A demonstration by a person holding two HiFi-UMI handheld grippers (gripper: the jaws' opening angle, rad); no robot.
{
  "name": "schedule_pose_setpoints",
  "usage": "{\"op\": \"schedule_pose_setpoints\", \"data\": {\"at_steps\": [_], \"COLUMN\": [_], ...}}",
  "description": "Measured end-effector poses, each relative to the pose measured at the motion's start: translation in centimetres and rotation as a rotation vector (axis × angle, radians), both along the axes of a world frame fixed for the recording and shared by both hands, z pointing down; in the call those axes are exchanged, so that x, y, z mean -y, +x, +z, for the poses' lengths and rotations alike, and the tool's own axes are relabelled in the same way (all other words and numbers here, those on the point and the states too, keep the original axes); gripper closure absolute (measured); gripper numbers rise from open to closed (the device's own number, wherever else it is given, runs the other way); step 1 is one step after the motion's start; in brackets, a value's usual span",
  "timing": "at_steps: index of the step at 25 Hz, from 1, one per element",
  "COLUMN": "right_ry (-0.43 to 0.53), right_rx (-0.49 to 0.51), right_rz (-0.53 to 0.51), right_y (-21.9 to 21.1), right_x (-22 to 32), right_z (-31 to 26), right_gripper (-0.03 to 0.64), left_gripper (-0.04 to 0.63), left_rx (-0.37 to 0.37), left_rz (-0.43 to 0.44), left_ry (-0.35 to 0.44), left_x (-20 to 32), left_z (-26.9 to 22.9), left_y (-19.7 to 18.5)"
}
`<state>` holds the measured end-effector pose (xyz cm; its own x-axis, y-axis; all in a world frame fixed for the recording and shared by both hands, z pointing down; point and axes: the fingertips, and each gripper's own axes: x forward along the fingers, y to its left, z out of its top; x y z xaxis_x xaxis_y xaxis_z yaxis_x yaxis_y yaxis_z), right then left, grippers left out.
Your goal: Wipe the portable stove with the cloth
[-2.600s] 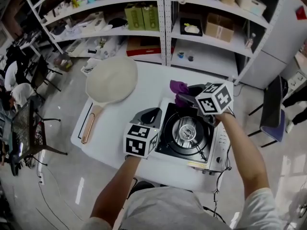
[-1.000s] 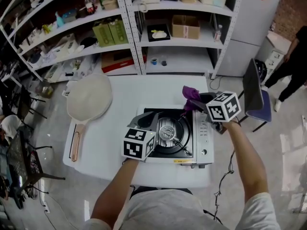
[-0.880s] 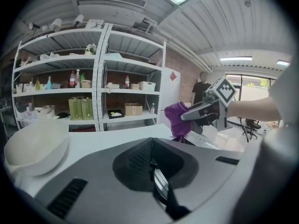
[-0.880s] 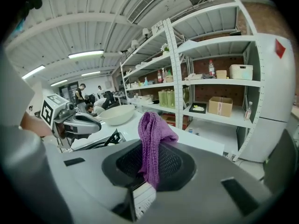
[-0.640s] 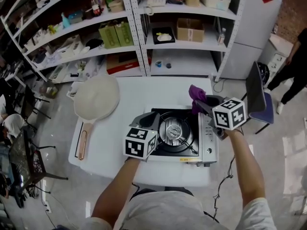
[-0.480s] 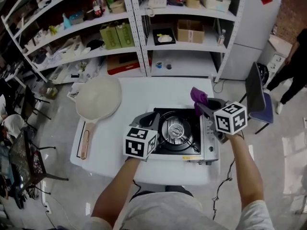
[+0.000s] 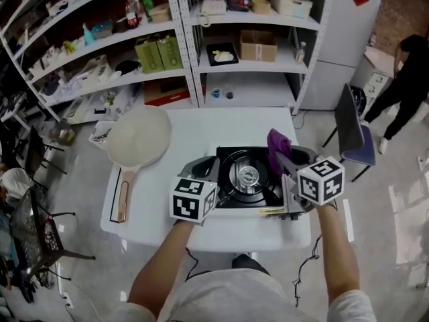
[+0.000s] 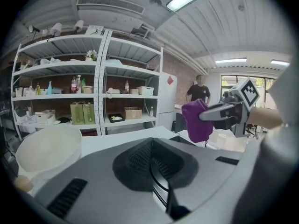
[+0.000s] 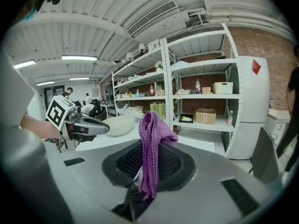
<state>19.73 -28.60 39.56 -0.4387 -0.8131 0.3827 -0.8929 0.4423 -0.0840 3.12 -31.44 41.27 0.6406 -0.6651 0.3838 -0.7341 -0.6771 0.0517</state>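
The portable stove [image 7: 245,178], black-topped with a round burner, sits on the white table [image 7: 201,127]. My right gripper [image 7: 281,155] is shut on a purple cloth [image 7: 277,143], which it holds over the stove's right rear part. In the right gripper view the cloth [image 9: 152,139] hangs upright from the closed jaws. My left gripper [image 7: 205,165] is shut and holds nothing, at the stove's left front corner. In the left gripper view the cloth [image 8: 197,121] and the right gripper [image 8: 223,114] show to the right.
A white round pan [image 7: 140,134] with a wooden handle [image 7: 123,200] lies on the table's left side. Metal shelves [image 7: 201,45] stand behind the table. A chair [image 7: 350,134] and a person [image 7: 404,62] are to the right.
The right gripper has carried the cloth from behind the stove's back edge to over its right side. The left gripper has stayed at the stove's left front corner.
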Motion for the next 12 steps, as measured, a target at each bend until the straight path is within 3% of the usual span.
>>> {"op": "schedule_pose_setpoints", "data": {"at_steps": [12], "right_ry": [0.06], "right_rx": [0.012], "right_rz": [0.171], "right_y": [-1.3], "right_x": [-4.6], "right_z": [-0.6], "right_gripper": [0.554], "left_gripper": [0.592], "left_rx": [0.007], "left_rz": [0.025], "left_ry": [0.043], "left_x": [-2.2], "left_z": [-0.6], "left_y": [-1.8]}}
